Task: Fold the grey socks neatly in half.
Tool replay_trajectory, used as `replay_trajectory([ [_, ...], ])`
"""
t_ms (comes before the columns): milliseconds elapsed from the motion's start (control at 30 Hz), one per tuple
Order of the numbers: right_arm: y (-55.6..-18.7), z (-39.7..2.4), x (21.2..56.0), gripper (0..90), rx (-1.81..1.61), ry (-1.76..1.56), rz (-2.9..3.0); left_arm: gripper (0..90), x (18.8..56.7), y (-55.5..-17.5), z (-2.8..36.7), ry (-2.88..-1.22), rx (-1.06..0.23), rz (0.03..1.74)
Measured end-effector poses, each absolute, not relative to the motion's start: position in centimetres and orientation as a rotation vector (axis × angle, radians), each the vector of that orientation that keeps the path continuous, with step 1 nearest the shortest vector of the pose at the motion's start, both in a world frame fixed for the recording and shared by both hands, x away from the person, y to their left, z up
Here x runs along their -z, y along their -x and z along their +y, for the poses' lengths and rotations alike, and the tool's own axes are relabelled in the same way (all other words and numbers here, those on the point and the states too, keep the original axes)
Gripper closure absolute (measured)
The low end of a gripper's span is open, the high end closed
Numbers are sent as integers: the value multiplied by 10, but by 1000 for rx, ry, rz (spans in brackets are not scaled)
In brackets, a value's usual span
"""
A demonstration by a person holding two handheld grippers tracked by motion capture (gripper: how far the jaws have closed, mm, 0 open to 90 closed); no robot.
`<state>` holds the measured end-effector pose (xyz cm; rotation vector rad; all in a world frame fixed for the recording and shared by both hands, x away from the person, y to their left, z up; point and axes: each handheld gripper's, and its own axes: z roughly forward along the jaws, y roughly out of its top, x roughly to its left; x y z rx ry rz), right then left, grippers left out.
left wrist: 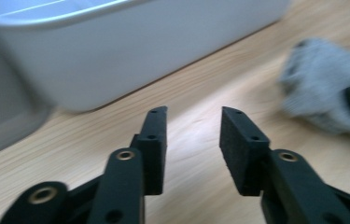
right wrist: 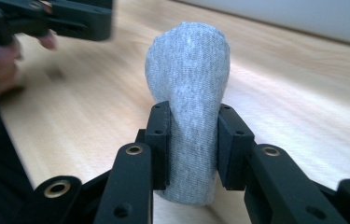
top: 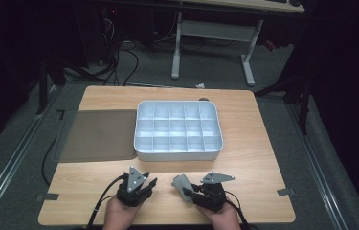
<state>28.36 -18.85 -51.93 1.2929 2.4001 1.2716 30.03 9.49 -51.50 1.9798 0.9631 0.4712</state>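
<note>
Grey knitted sock (right wrist: 189, 93), rolled into a soft bundle, clamped between the black fingers (right wrist: 161, 140) of the right gripper (top: 190, 190), near the front edge of the pale wooden worktop (top: 244, 124), a little right of its middle. Sticking out past the fingertips, toward the left gripper (top: 149, 184). Pads pressed into the fabric on both sides, denting it slightly.

Left gripper just beside it, near the same front edge, fingers (left wrist: 240, 144) parted with bare wood between them, gripping nothing. Blurred grey sock off to the right in the left gripper view.

White plastic tray (top: 141, 143) with a grid of small compartments farther back, around the middle of the worktop. Dark grey flat mat (top: 98, 135) touching the tray's left side, reaching to the left edge.
</note>
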Motion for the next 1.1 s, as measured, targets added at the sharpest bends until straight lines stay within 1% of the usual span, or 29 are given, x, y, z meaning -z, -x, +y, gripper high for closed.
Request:
replay_trajectory([
  [67, -284, -193, 517, 704, -1254, -1287, 2379, 555, 516, -304, 108, -1987, -475, 987],
  [167, -285, -198, 512, 704, -1229, -1271, 2344, 516, 518, -305, 127, -1986, -500, 1016],
  [267, -287, -205, 509, 704, -1185, -1260, 2318, 469, 521, -303, 143, -1939, -497, 1052],
  [400, -291, -218, 507, 703, -1111, -1276, 2308, 429, 522, -300, 154, -1923, -494, 1066],
  [667, -293, -239, 499, 700, -971, -1287, 2280, 388, 524, -298, 158, -1913, -499, 1049],
  [900, -298, -249, 486, 700, -875, -1289, 2287, 390, 523, -299, 163, -1892, -503, 1033],
  [1100, -301, -253, 478, 701, -859, -1339, 2280, 392, 523, -299, 166, -1863, -470, 1037],
])
